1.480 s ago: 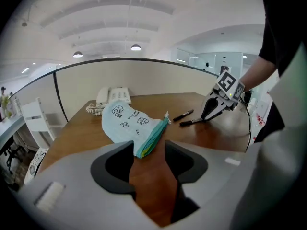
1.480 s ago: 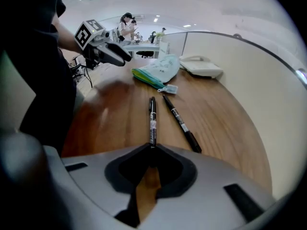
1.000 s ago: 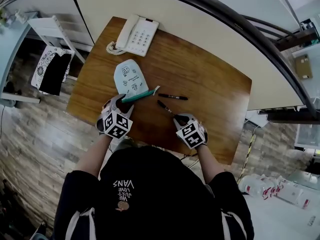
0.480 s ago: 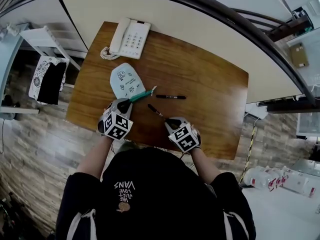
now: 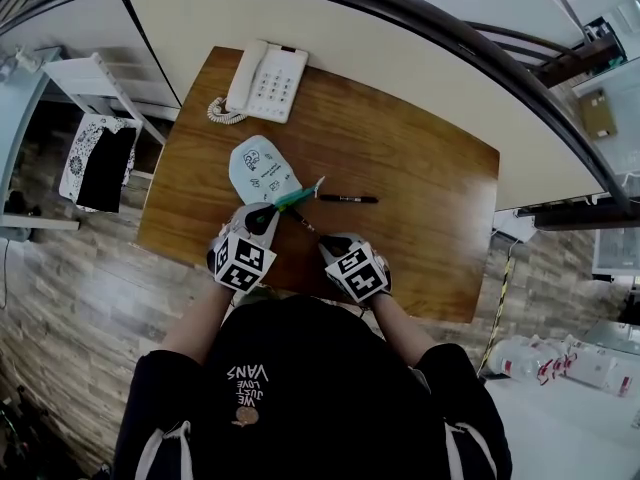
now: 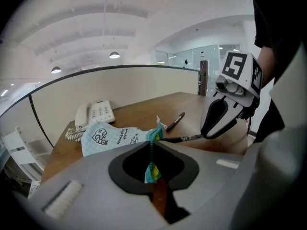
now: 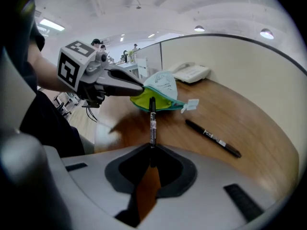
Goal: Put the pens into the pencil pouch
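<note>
My left hand-held gripper (image 6: pixel 152 169) is closing on the pencil pouch (image 6: pixel 108 137) lip; the right hand-held gripper (image 7: pixel 151 159) clamps a pen (image 7: pixel 152 121). A slipped pinch would shut the mouth.

The pencil pouch (image 5: pixel 262 171) is pale blue with a fine check and dark cartoon drawings and lettering. Its zip edge (image 5: pixel 296 198) is teal, its lining (image 7: pixel 144 102) is yellow-green, and a small white tag (image 7: pixel 191 105) hangs at the zip's end. The nearer pen (image 7: pixel 152 121) is black with a white printed band along its barrel, and the farther pen (image 7: pixel 213 138) has the same colouring. The table (image 5: pixel 420 168) is warm brown with a streaked wood grain. The telephone (image 5: pixel 267 81) is off-white, as is its coiled cord (image 5: pixel 222 114). The partition (image 5: pixel 250 8) is cream with a dark edge. The floor (image 5: pixel 70 288) shows grey-brown planks. The person's top (image 5: pixel 300 388) is black with pale lettering.
</note>
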A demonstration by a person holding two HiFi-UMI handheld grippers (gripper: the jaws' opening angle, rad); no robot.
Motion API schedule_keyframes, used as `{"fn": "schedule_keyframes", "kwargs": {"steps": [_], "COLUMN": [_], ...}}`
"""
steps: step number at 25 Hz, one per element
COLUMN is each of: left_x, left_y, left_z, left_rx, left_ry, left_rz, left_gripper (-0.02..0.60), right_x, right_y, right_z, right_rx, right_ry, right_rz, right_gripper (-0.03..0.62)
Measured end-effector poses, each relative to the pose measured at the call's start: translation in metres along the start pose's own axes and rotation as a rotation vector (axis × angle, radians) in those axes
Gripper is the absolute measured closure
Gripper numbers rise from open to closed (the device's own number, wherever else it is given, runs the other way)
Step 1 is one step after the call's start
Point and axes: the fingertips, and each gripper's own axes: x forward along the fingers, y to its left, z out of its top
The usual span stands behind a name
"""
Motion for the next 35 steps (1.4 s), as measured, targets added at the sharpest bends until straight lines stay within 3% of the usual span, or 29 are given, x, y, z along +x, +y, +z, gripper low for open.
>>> {"fn": "schedule_keyframes", "kwargs": {"steps": [10, 18, 30, 35], "left_x": [-0.013, -0.025, -0.037, -0.031], "left_y": [-0.012, -0.007, 0.022, 0.031], "left_z": [0.016, 0.020, 0.031, 0.037], "left_rx": [-0.048, -0.115, -0.365, -0.417], "left_ry": [-0.088, -0.160, -0.250, -0.266], "left_rz": [-0.065, -0.125, -0.184, -0.158], "left_gripper": [0.552, 0.554, 0.554, 0.554], "right_x": [0.024, 0.039, 0.039, 0.020], "right_y": [0.002, -0.007, -0.009, -0.027], "right_z": [0.048, 0.091, 0.131, 0.116], "right_rx": [0.047, 0.211, 0.558, 0.553], "right_ry": [-0.014, -0.100, -0.373, -0.412], "right_rz": [-0.012, 0.029, 0.191, 0.159], "right_gripper": [0.548, 0.548, 0.545, 0.545]}}
